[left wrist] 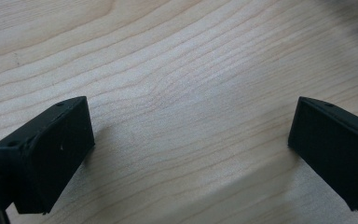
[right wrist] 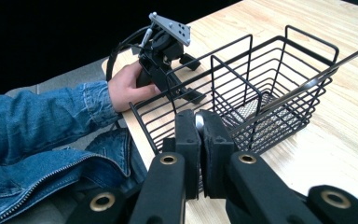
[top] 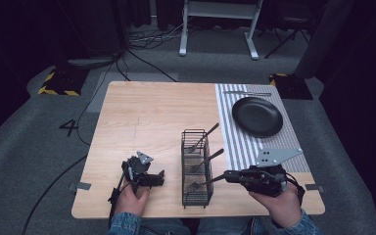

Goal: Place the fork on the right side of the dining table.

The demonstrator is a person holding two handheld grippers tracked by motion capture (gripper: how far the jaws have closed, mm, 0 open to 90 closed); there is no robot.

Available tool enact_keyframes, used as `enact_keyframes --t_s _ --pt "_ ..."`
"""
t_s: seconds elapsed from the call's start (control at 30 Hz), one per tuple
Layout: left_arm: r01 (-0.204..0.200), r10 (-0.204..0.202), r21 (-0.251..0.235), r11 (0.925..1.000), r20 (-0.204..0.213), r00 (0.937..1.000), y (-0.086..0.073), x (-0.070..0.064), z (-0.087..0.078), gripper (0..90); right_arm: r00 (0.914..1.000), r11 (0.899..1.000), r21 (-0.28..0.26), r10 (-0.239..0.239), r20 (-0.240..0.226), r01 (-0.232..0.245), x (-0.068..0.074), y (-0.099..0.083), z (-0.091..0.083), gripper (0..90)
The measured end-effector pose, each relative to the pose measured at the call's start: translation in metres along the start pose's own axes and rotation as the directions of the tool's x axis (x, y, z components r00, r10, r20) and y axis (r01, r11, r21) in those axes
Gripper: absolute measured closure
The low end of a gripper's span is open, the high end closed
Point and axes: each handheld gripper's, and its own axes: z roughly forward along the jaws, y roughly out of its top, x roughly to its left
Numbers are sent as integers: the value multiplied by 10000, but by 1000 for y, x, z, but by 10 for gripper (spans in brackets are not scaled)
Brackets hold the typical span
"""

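Step in hand: the right gripper (top: 226, 176) has its jaws pressed together on the handle end of a fork (top: 206, 183) whose head sits in the nearest compartment of the wire caddy (top: 197, 169). Whether it is going in or coming out I cannot tell.
Fork's place: the handle tip (right wrist: 198, 122) is pinched between the right fingertips (right wrist: 188, 135); the shaft runs away from them, over the caddy's rim and down to its mesh floor.
Next move: if it is being stowed, the jaws need only part and draw back along the handle's line; if taken out, lift up and clear of the rim wires.
Other forks: two more stand in the compartments beyond the fingertips (top: 203, 137), (top: 207, 159).
Right hand pose: low over the table edge, gripper level, pointing towards the caddy.
Left gripper (top: 152, 180): jaws wide apart, nothing but bare table (left wrist: 186, 93) between them, resting just beside the caddy.
Further off: a black plate (top: 257, 116) on a striped mat (top: 230, 142).
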Motion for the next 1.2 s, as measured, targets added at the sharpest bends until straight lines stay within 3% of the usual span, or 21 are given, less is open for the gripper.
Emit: enact_keyframes --t_s 1.2 --pt "17 -17 -11 10000 1 10000 0 0 0 2 9996 9912 -1325 -5 272 41 -6 23 -60 870"
